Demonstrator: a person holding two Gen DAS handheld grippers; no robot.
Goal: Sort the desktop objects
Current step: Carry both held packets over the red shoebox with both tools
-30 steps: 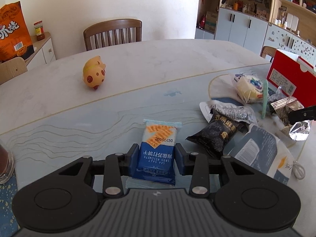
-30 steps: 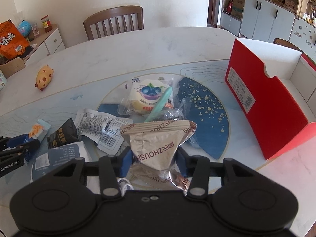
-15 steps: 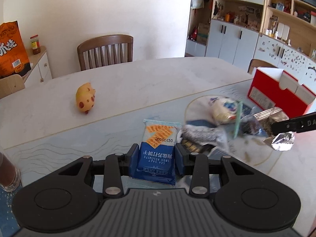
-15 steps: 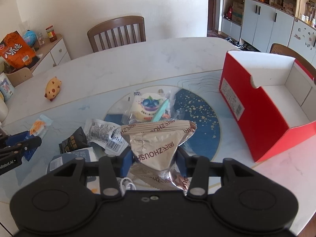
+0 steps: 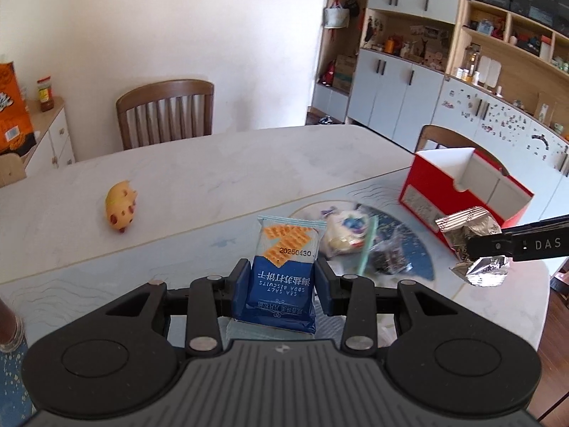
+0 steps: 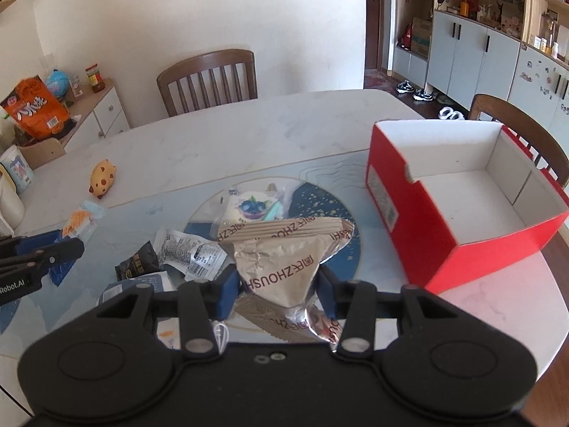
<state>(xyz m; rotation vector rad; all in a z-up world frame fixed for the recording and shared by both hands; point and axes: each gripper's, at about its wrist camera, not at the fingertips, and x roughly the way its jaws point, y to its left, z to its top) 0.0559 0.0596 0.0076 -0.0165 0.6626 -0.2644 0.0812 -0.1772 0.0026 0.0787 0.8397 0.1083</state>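
A: Blue foil in one grip, brown foil in the other. The left gripper is clamped on the blue cracker packet, and the right gripper is clamped on the brown snack pouch. Both packets hang clear of the table.

B: So this is the carrying step?

A: I'd say so. The red box sits to the right, open-topped, and nothing shows inside it. Next, each packet has to travel over its near wall and be let go above the floor.

B: What's left behind?

A: The blueberry bun packet, a black sachet and a white wrapper lie on the round blue mat; the yellow toy sits well apart.
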